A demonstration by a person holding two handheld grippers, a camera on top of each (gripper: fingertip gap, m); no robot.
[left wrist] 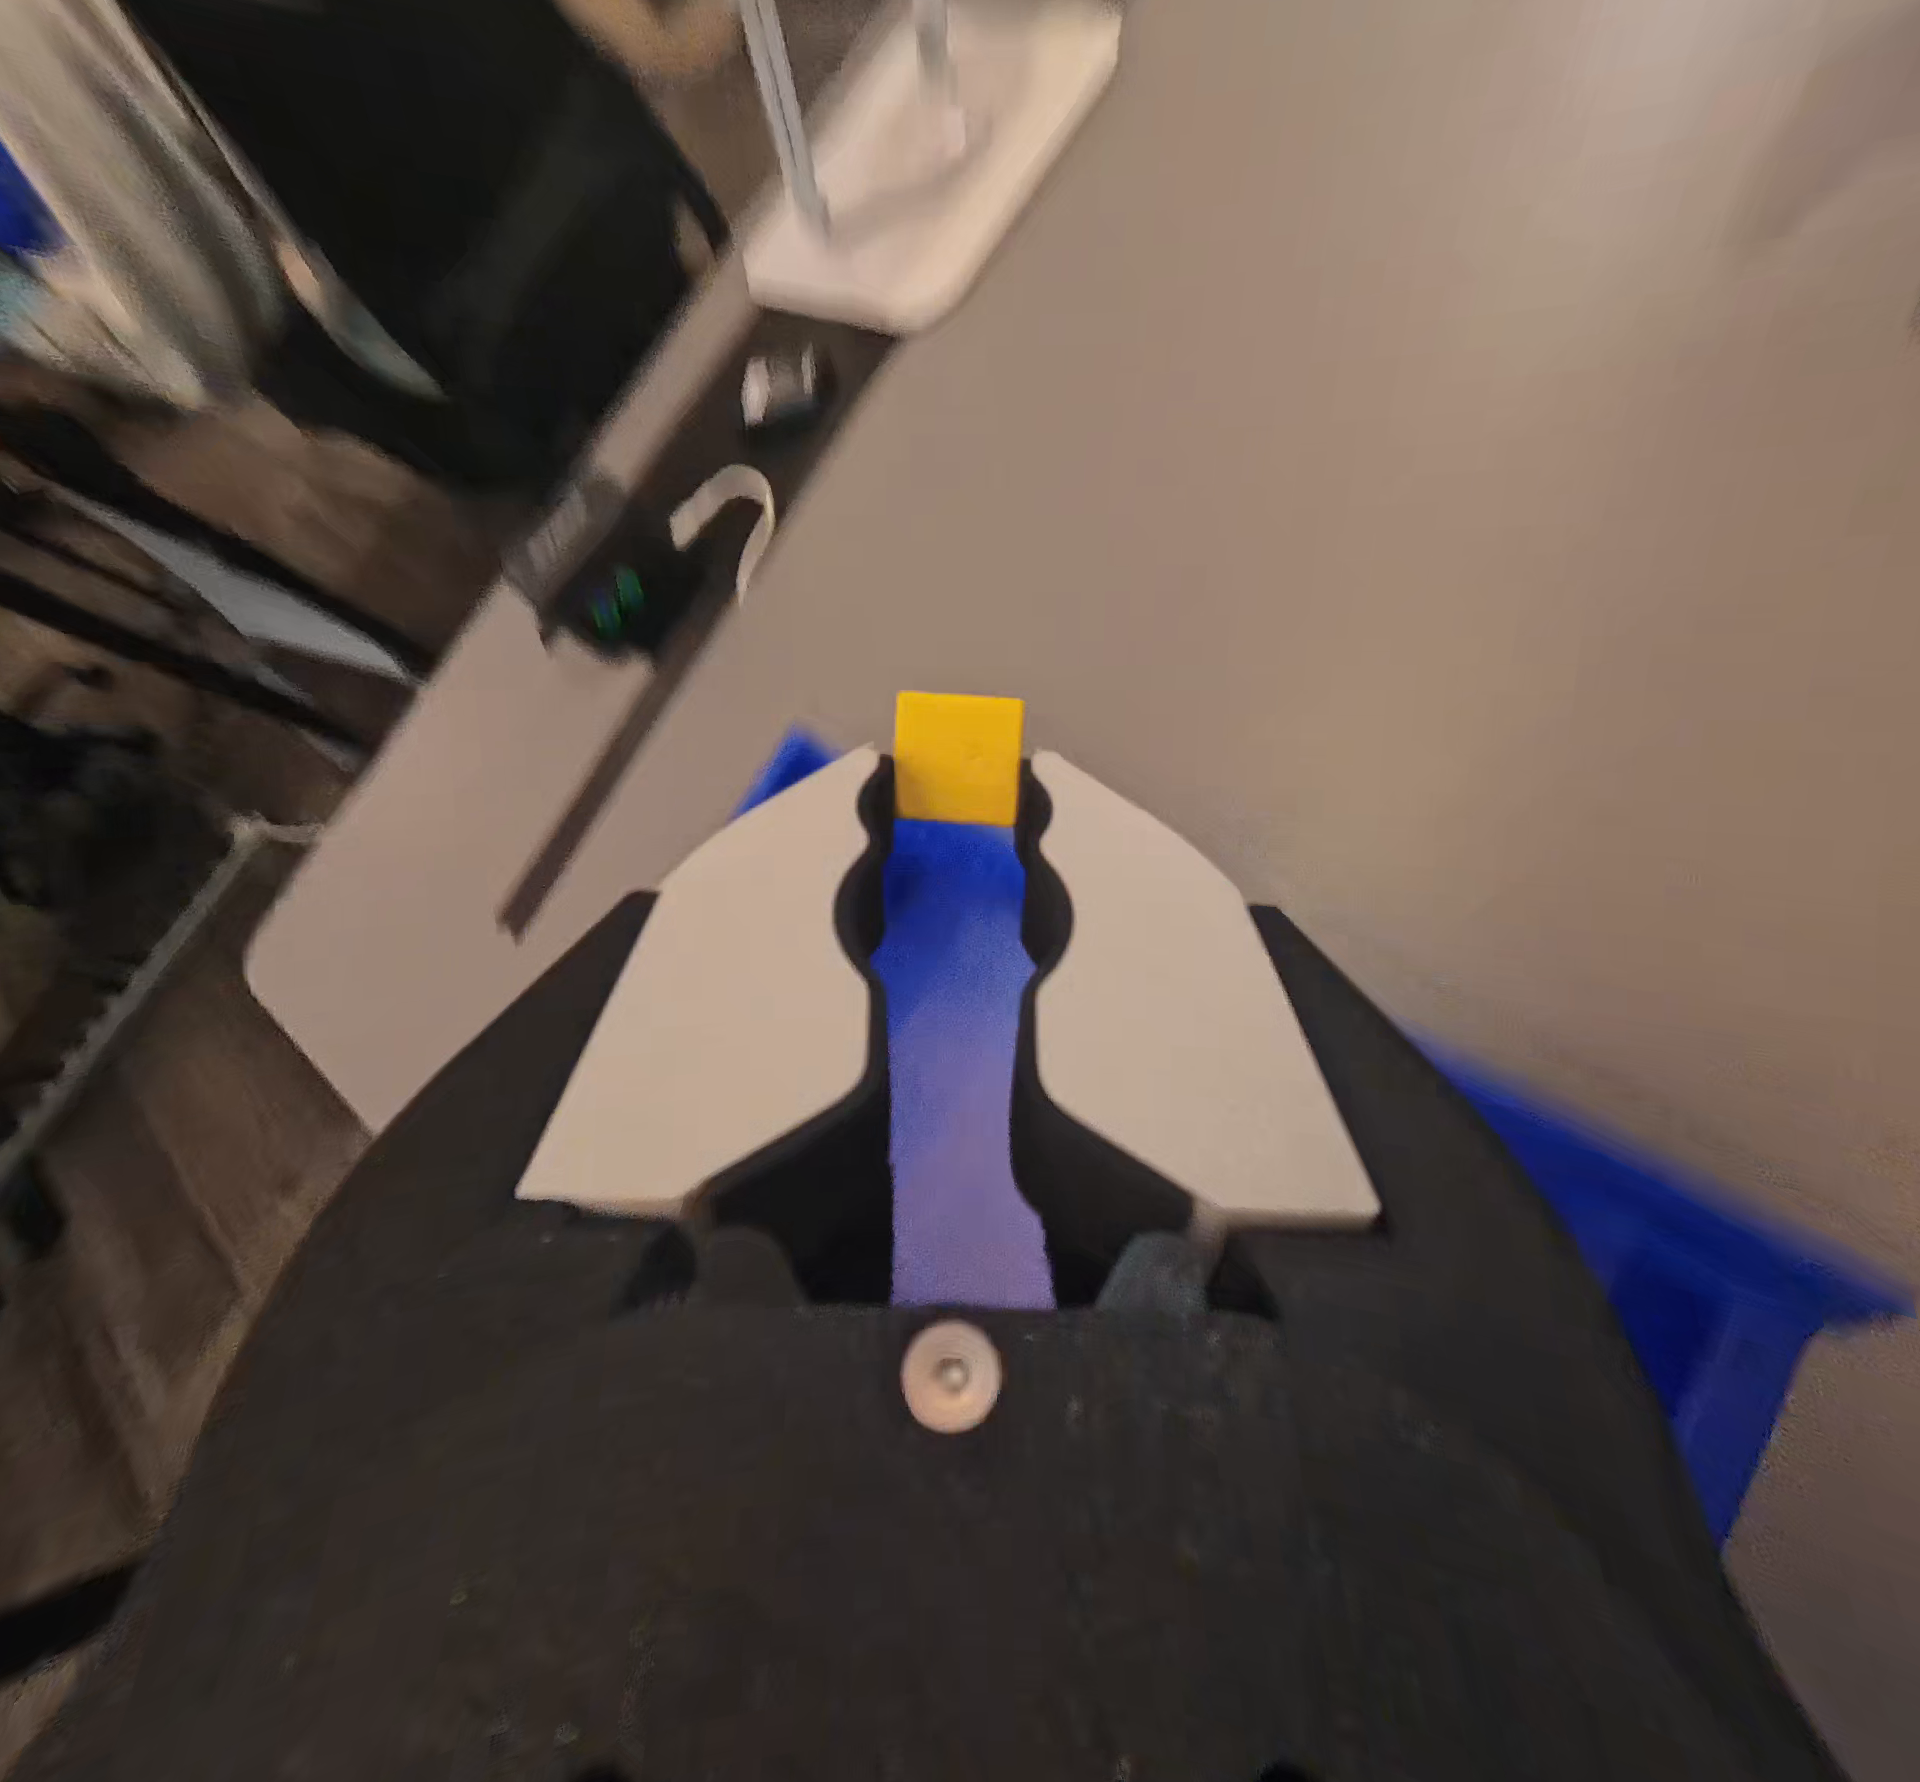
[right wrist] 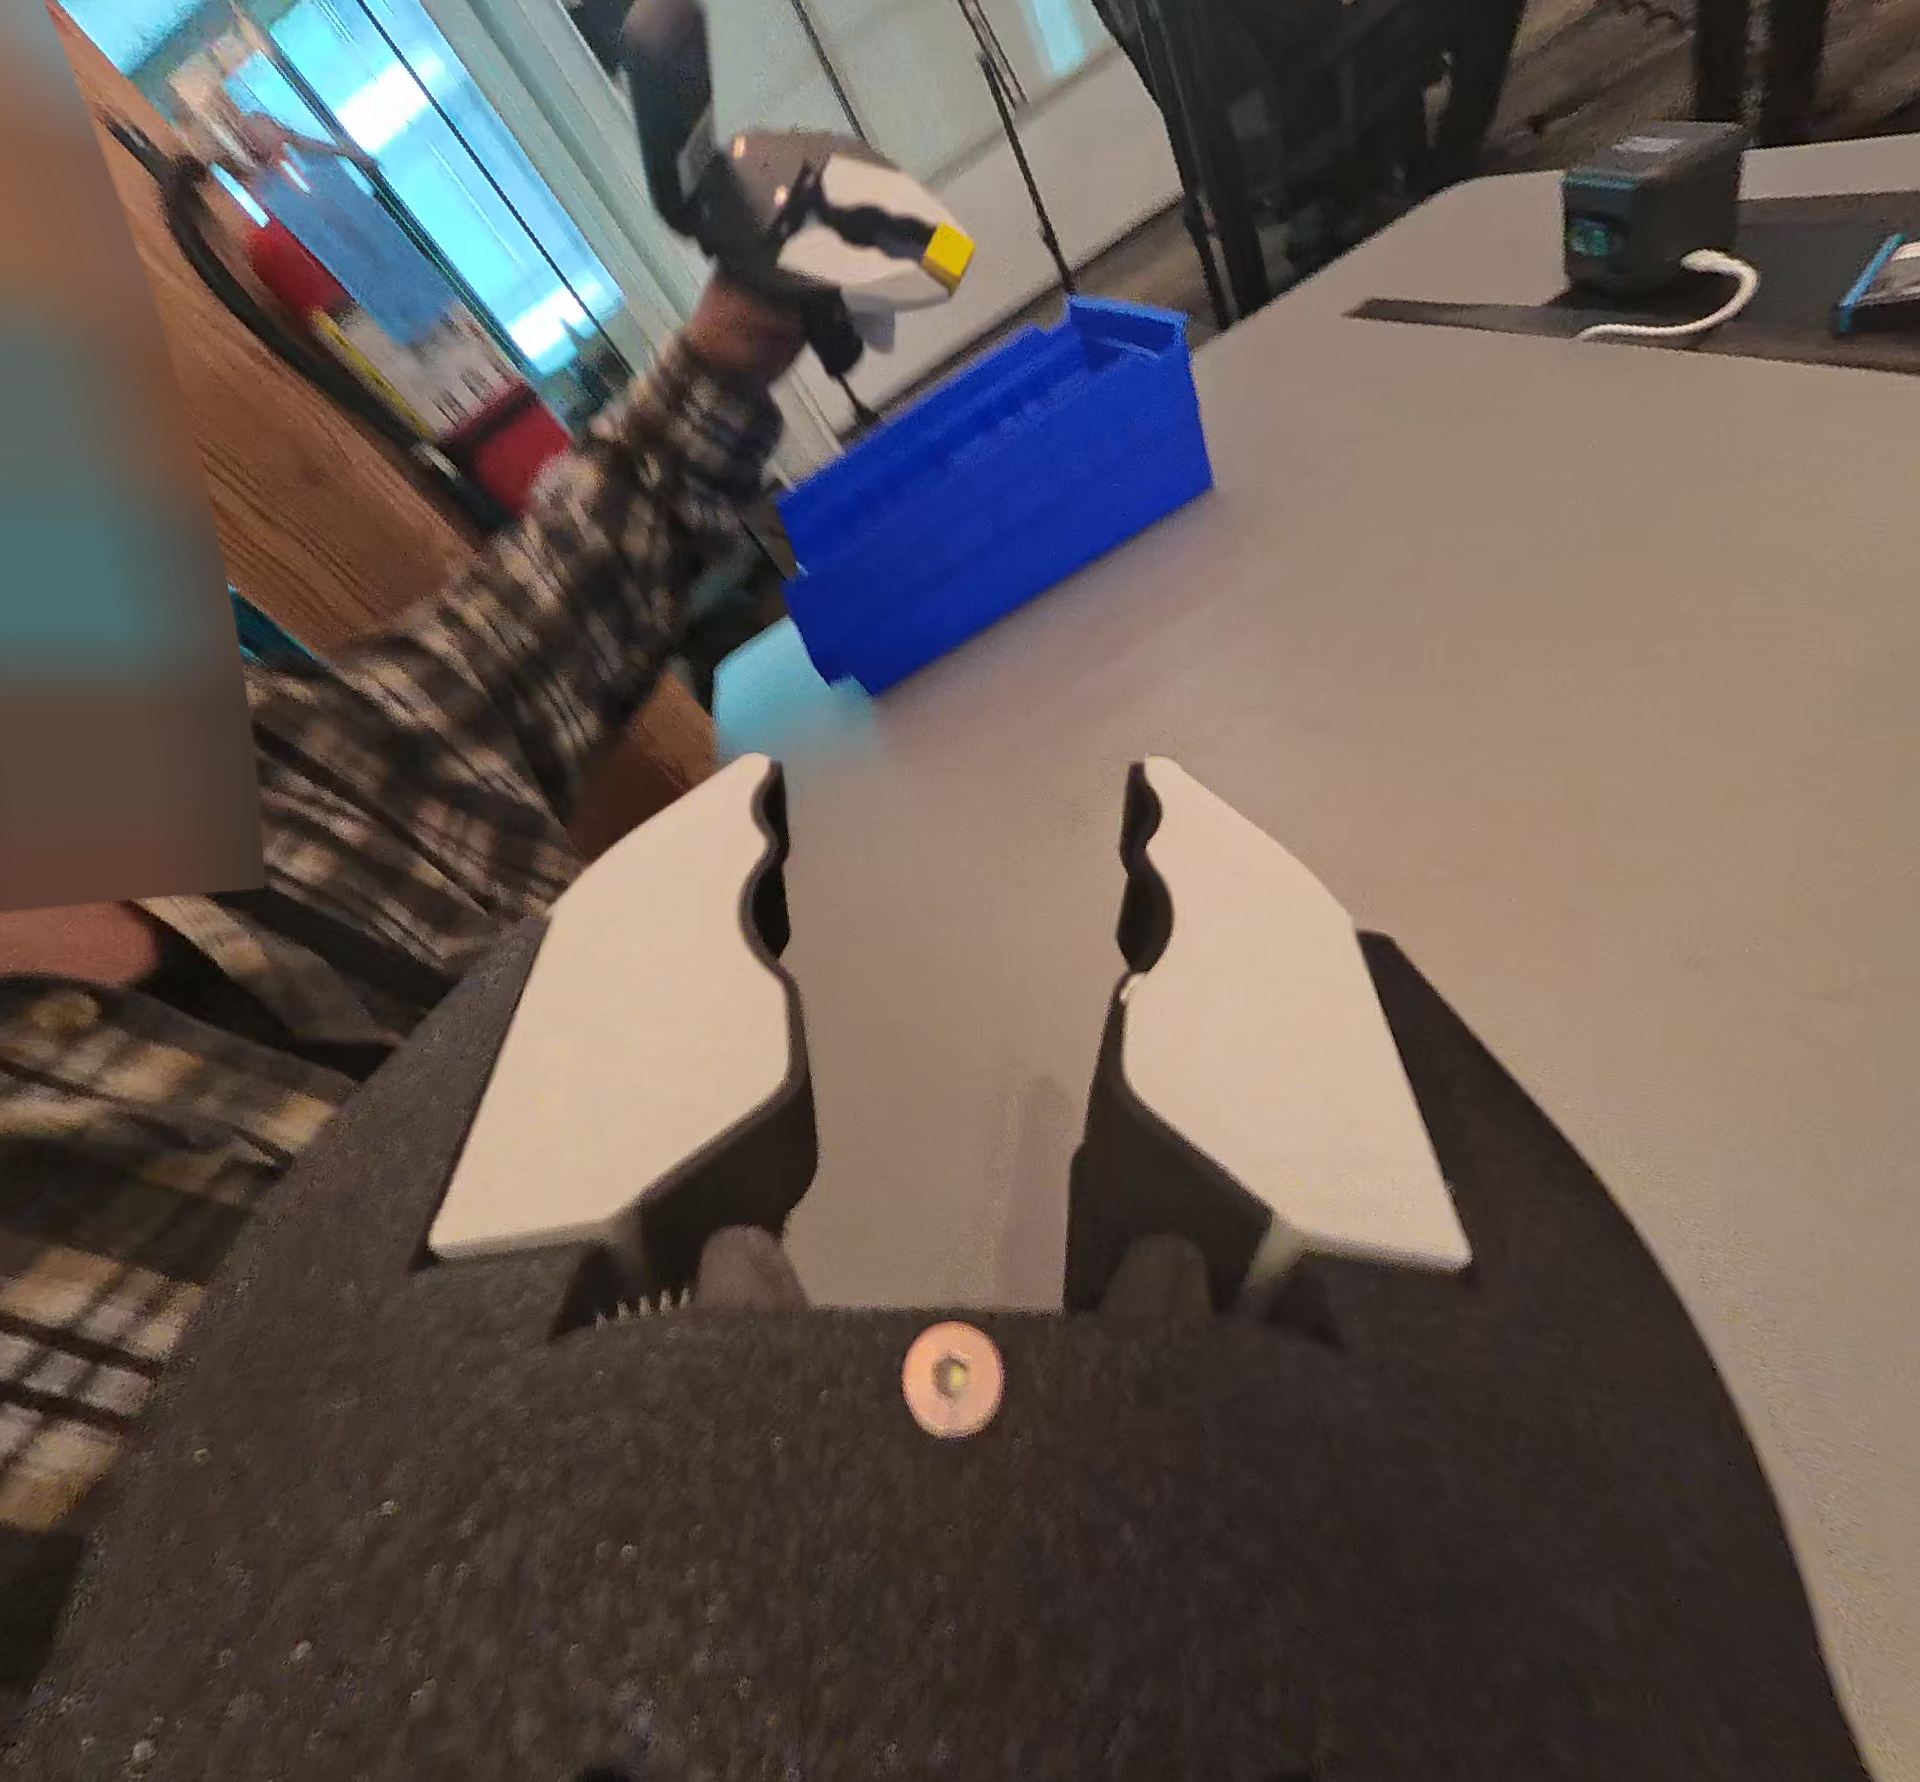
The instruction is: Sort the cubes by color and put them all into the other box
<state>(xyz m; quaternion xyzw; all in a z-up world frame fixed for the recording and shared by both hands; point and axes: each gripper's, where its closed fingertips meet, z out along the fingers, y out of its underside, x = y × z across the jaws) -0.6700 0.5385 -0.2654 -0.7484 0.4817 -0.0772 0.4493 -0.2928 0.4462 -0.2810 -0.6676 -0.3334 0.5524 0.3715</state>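
My left gripper (left wrist: 958,764) is shut on a yellow cube (left wrist: 958,756) held between its fingertips, up in the air above a blue box (left wrist: 1621,1213) that lies below and to the right. In the right wrist view the left gripper (right wrist: 940,262) with the yellow cube (right wrist: 950,255) hovers above the far end of the blue box (right wrist: 997,496), which stands near the table's left edge. My right gripper (right wrist: 954,782) is open and empty, low over the bare grey table (right wrist: 1455,693). The box's inside is hidden from here.
A black device (right wrist: 1652,205) with a white cable (right wrist: 1683,304) sits on a dark strip at the table's far right. A white stand base (left wrist: 935,174) is at the table's far edge. A person's plaid sleeve (right wrist: 499,672) reaches in from the left.
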